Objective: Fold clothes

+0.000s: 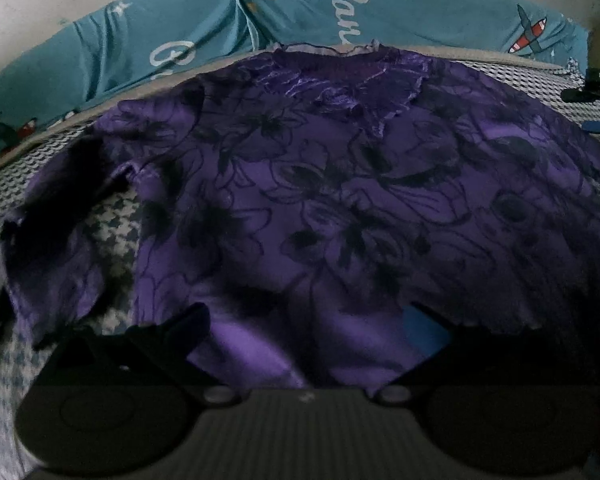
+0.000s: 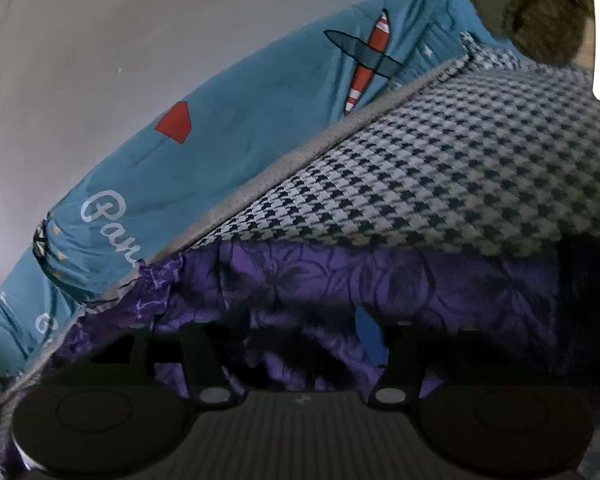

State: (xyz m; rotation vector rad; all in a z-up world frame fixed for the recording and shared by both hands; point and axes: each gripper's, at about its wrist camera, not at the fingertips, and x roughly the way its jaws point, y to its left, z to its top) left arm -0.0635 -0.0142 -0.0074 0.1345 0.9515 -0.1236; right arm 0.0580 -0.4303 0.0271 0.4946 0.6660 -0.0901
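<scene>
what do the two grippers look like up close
Both look alike: a dark grey ribbed body flanked by two round black discs, with two black fingers running forward from pale round pivot studs. The left gripper and the right gripper each carry a blue pad inside one finger. No cables, sleeves or hands show.

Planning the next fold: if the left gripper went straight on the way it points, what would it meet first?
Probably the purple floral garment itself: the left gripper stands open over its near hem, though depth is unclear.

We note dim light in both views, soft motion blur, heavy fisheye bending at edges, black corner vignette, glare patch top right of right wrist view.
</scene>
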